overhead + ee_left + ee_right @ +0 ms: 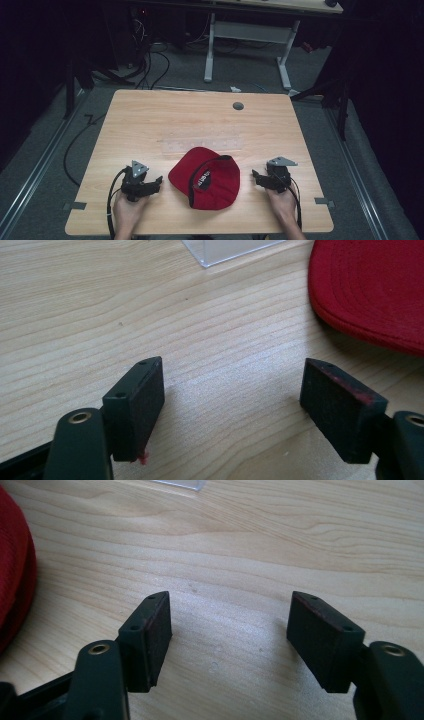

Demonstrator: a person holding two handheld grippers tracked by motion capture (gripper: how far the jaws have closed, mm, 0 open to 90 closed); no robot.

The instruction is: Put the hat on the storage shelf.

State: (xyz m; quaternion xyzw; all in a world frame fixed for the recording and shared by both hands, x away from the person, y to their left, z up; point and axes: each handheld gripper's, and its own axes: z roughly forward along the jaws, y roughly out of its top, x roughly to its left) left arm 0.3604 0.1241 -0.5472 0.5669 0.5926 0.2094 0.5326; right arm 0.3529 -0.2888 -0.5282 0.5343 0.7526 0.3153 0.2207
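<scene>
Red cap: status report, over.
Left gripper and right gripper open, empty, flanking the cap. Red cap flat on table, untouched. Clear plastic piece lies behind it.

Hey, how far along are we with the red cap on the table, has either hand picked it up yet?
Nothing looks done yet. The red cap lies upside down on the wooden table, untouched, between the two hands. The left tongs and right tongs sit open on either side of it, pointing inward, with bare tabletop between their jaws. Grasping the cap and whatever follows is still left.
</scene>
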